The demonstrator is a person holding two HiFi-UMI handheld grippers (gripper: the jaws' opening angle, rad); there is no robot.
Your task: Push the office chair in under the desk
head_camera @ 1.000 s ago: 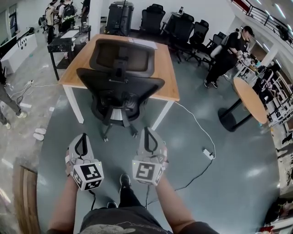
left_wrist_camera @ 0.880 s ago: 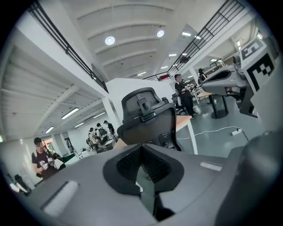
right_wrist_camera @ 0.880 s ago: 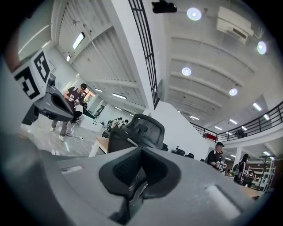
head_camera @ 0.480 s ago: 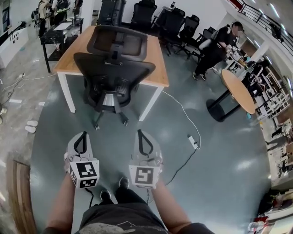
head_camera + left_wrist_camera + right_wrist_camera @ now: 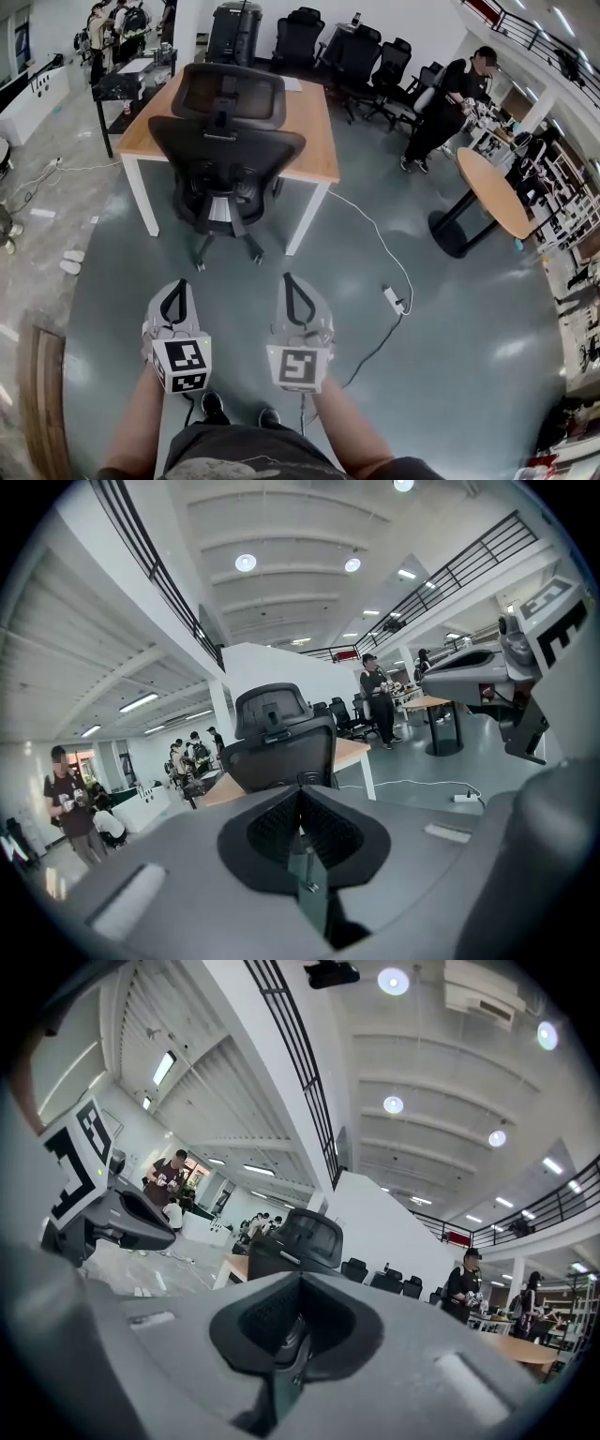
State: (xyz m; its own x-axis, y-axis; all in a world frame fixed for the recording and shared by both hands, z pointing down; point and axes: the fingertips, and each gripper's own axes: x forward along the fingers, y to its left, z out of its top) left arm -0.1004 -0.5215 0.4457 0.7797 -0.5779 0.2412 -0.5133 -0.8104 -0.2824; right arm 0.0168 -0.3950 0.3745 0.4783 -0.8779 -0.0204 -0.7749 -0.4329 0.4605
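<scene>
Our left gripper [image 5: 175, 292] and right gripper [image 5: 292, 286] are closed, empty, well short of the office chair [image 5: 225, 155], which stands at the near edge of the worktop [image 5: 314, 141]. Pushing off-centre could swivel it into a worktop leg [image 5: 308, 217].

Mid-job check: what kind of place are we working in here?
Probably an open-plan office or lab hall: a wooden desk with an office chair at it, a row of spare chairs by the far wall, and a round table on the right.
</scene>
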